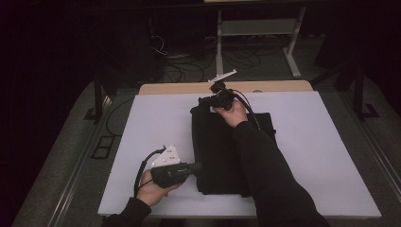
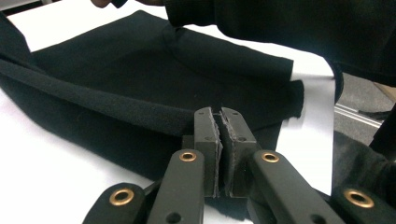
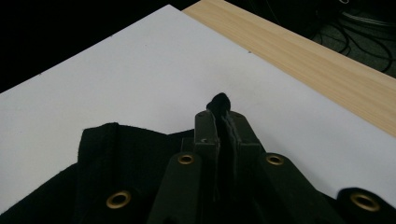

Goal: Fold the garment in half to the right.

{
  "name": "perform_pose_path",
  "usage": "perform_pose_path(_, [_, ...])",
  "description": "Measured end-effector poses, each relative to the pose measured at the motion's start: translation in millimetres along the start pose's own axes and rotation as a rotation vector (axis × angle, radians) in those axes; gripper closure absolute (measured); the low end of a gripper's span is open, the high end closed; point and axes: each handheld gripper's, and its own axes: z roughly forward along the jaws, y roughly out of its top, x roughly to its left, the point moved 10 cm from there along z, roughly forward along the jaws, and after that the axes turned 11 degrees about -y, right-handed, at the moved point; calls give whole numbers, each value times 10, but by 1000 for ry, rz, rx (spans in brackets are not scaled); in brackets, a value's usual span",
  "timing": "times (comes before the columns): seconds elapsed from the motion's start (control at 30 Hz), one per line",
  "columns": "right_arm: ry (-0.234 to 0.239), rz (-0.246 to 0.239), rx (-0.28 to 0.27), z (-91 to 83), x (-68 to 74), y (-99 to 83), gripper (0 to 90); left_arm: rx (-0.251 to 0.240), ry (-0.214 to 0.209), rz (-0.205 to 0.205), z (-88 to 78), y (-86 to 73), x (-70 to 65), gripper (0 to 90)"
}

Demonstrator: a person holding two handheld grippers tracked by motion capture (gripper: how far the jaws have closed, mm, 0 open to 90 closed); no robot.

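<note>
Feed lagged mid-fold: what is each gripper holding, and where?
Both hold the black cloth: the left gripper pinches its near left edge, the right gripper a bunched bit at its far left corner.

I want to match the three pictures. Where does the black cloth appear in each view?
High view: black cloth lies at the centre of the white board, partly under the person's forearm.
Left gripper view: it spreads across the upper middle, its edge between the shut jaws.
Right gripper view: lower left, a tuft pinched above the jaws.
Shared landmark: the white board.
</note>
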Motion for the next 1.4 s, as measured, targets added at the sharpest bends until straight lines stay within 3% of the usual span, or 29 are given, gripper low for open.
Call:
perform_pose_path(1.03, [-50,53,-57,-511,-476,-108,827,-51,-100,36,524,439,-185,845])
perform_pose_path(1.4, [-64,96,-83,-692,-697,-211,826,-54,-157,57,856,635,-295,845])
